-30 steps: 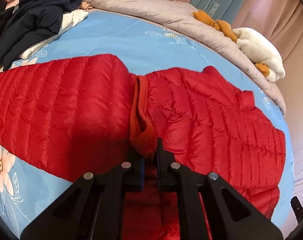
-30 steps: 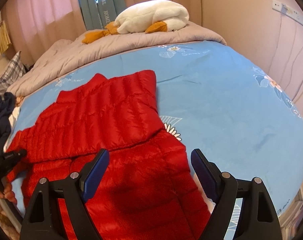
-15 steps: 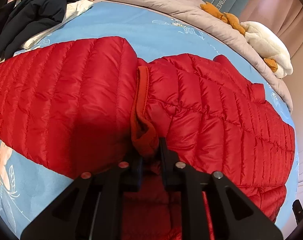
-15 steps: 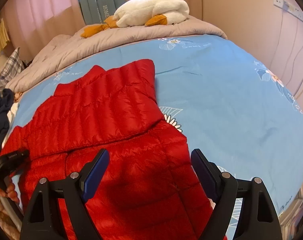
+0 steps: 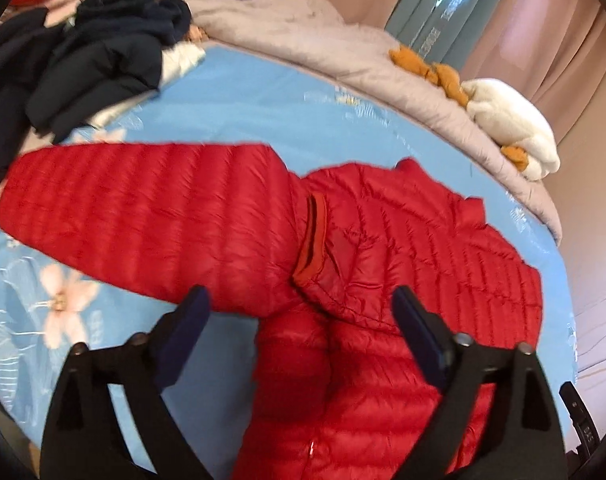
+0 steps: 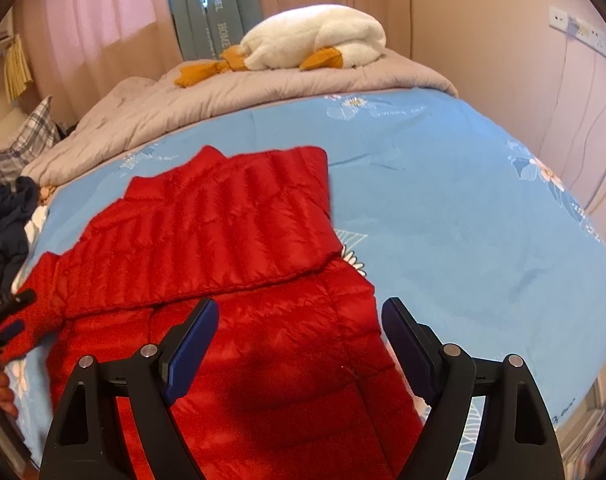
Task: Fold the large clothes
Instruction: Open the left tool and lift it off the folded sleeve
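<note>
A: Where is the red down jacket [image 5: 375, 248] lying?

B: On the blue floral bed [image 6: 443, 200], one sleeve [image 5: 143, 216] folded across the body, its cuff [image 5: 313, 236] resting near the middle.

A: And the tongs?

B: The left tongs [image 5: 299, 320] are opening, nothing between the pads, hovering just above the cuff. The right tongs [image 6: 299, 332] are standing released over the lower body.

A: How should this step be finishing?

B: I'd say the left should be clearing the puffy fabric without snagging the cuff, so the sleeve lies flat, before either is reaching for the hem.
</note>
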`<state>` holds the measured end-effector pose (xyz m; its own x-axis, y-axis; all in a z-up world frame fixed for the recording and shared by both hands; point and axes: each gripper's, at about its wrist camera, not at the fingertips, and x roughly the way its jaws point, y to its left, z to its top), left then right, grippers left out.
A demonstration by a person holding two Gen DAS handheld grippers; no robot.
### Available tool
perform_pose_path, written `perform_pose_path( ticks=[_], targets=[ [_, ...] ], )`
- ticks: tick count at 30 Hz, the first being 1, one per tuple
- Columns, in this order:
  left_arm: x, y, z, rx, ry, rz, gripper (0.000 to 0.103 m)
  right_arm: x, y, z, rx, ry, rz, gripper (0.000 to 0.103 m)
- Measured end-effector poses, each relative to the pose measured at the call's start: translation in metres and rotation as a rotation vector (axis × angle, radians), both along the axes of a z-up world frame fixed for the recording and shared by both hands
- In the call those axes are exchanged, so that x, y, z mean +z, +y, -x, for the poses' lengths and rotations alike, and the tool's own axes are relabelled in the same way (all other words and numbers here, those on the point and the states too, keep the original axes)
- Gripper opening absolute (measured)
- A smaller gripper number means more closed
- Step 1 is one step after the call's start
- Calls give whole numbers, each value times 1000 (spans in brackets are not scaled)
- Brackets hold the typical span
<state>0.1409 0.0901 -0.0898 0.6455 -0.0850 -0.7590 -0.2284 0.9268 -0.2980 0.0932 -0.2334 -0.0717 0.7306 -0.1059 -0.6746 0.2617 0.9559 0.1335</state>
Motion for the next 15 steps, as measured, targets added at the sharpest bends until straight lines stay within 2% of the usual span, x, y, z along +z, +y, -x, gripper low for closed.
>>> perform_pose_path(
  ticks=[2,7,10,15],
  targets=[
    [16,4,17,10,-42,-18,103,5,4,4,9,-16,5,83],
    [45,7,50,10,-106,-78,103,19,10,14,43,-61,7,84],
    [57,10,69,21,-150,-94,103,26,16,21,62,-89,18,90],
    [60,21,92,36,-173,-93,103,35,26,31,102,-128,34,93]
  ],
)
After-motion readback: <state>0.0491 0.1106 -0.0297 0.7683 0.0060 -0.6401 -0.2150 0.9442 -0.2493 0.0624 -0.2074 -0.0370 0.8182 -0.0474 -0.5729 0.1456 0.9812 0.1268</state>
